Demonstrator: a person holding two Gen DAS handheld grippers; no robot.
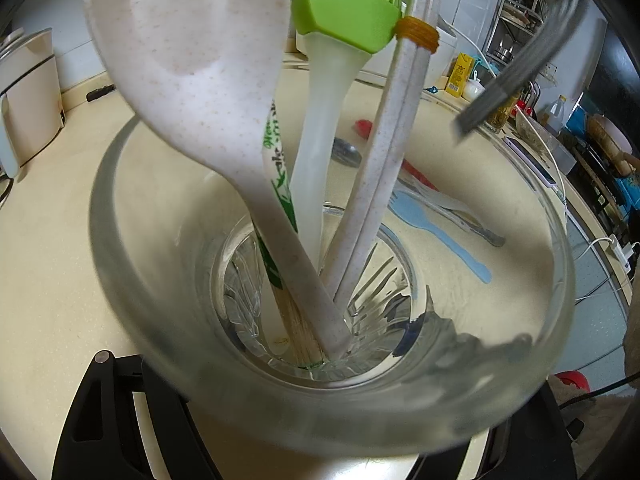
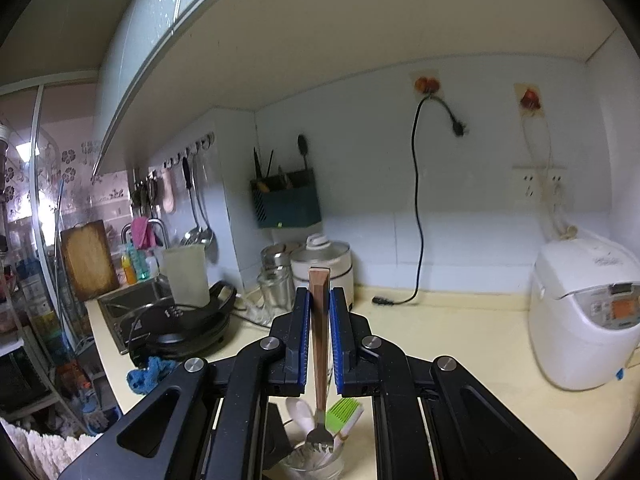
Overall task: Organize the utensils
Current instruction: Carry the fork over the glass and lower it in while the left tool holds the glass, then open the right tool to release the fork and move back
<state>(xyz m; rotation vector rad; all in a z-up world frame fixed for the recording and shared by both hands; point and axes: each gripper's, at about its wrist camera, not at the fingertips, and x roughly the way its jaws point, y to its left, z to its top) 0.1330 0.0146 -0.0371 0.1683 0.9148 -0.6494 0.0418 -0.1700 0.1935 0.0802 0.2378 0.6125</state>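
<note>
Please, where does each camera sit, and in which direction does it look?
Left wrist: on the left gripper, looking steeply down into the glass jar it holds; its black fingers show.
Right wrist: on the right gripper, facing the kitchen wall; its jaws clamp the fork.
Shared: jar, green brush, white spoon.

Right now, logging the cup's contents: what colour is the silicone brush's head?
Lime green brush head, clearest in the left wrist view.

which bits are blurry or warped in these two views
Left wrist view: the glass jar's rim and the white spoon are soft from closeness, and a grey streak at upper right is motion-blurred; the countertop bows with the fisheye. Right wrist view: the fork in the right gripper is sharp; the cabinet edge curves.
</note>
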